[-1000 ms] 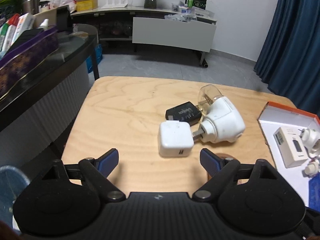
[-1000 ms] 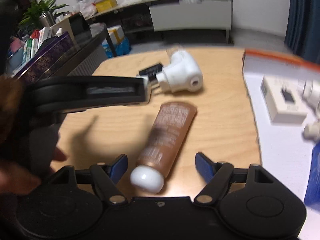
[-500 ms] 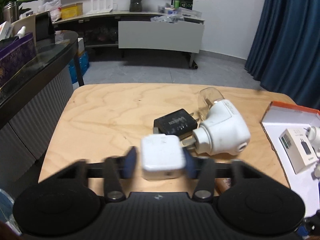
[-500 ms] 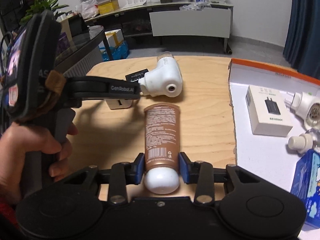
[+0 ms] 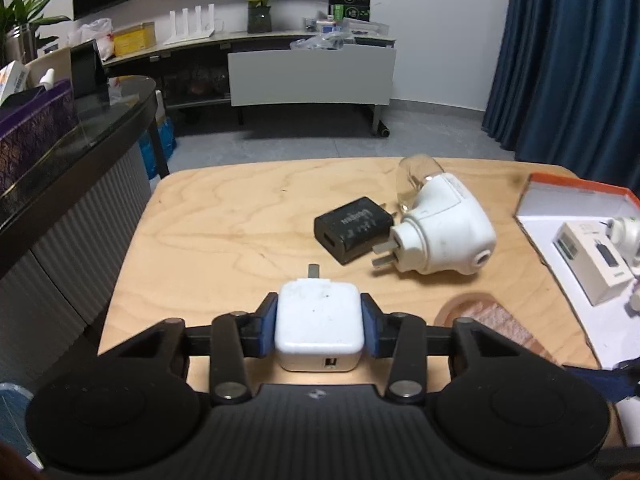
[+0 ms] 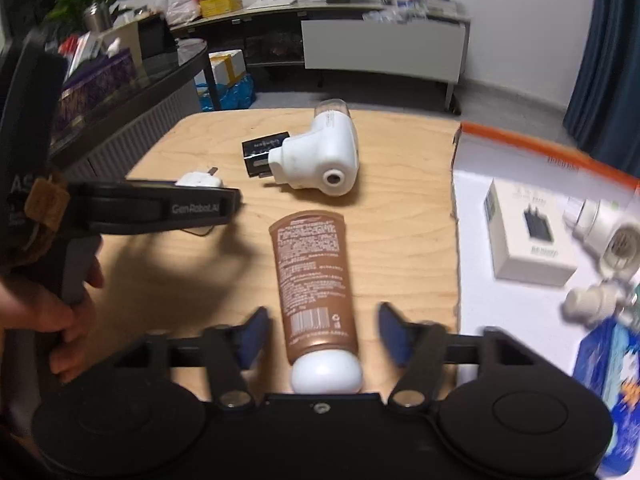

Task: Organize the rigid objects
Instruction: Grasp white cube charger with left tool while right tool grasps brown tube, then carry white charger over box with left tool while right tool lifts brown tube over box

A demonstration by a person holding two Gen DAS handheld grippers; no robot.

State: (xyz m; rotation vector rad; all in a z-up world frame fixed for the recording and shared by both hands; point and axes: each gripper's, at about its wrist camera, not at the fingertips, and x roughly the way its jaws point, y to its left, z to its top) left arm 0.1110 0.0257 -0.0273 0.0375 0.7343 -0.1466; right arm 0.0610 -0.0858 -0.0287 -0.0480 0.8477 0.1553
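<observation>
The white USB charger [image 5: 319, 322] sits at the near edge of the wooden bench [image 5: 224, 220], pinched between the blue pads of the left tool [image 5: 319, 328], USB port towards the camera and 1 plug prong pointing away. From these views I cannot tell whether it is lifted or resting on the wood. The brown tube with a white cap [image 6: 314, 276] lies flat on the bench, cap nearest the right tool [image 6: 322, 332]. That tool's jaws stand spread on either side of the tube's lower end, with a visible gap on both sides, so the tube is framed but not gripped. A hand [image 6: 52, 308] holds the left tool's handle at the left of the right wrist view.

Further out, a black charger [image 5: 352, 228] and a white plug-in unit with a clear bottle [image 5: 444, 236] lie touching each other mid-bench. At the right, the orange-rimmed tray [image 6: 540, 150] already holds a white charger box [image 6: 528, 236], other white plug-in pieces [image 6: 612, 240] and a blue packet [image 6: 604, 364].

My reading is that the sorting is partly done: several things are in the tray, while 4 remain on the bench, 1 of them in a grip and 1 lined up for a grip
</observation>
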